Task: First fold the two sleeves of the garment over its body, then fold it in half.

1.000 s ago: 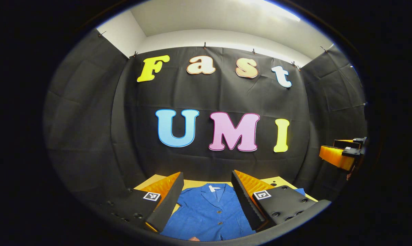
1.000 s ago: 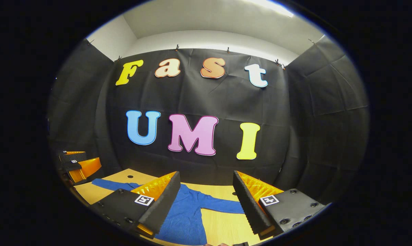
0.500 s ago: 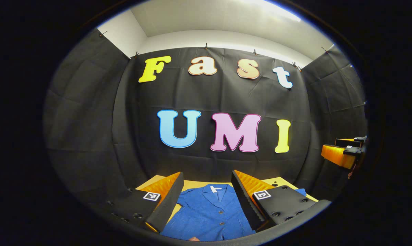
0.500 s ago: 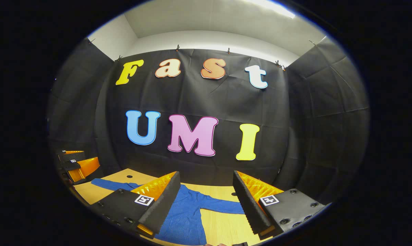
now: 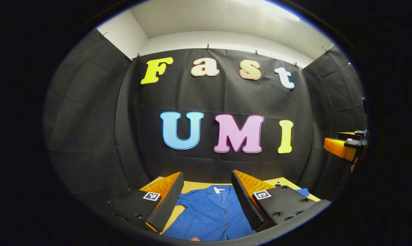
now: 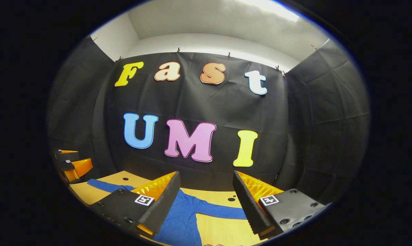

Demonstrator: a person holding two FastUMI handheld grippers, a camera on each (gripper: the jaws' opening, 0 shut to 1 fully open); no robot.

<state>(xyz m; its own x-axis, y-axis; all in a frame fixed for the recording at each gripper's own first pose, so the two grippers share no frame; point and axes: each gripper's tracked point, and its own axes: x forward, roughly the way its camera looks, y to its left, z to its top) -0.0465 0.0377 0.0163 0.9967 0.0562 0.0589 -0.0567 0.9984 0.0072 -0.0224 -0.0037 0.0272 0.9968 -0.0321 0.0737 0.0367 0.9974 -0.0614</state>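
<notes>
Fingers [image 5: 173, 198] apart above blue garment [image 5: 209, 213]

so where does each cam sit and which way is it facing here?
Left gripper view: rides the left gripper, facing the booth's back wall across the table; its own open fingers frame the blue jacket, collar and buttons. The right gripper shows at the right edge.
Right gripper view: rides the right gripper, facing the same wall, over the jacket's spread sleeves; open fingers below, the left gripper at the left edge.
Shared: jacket, table, wall, and each other's gripper.
</notes>
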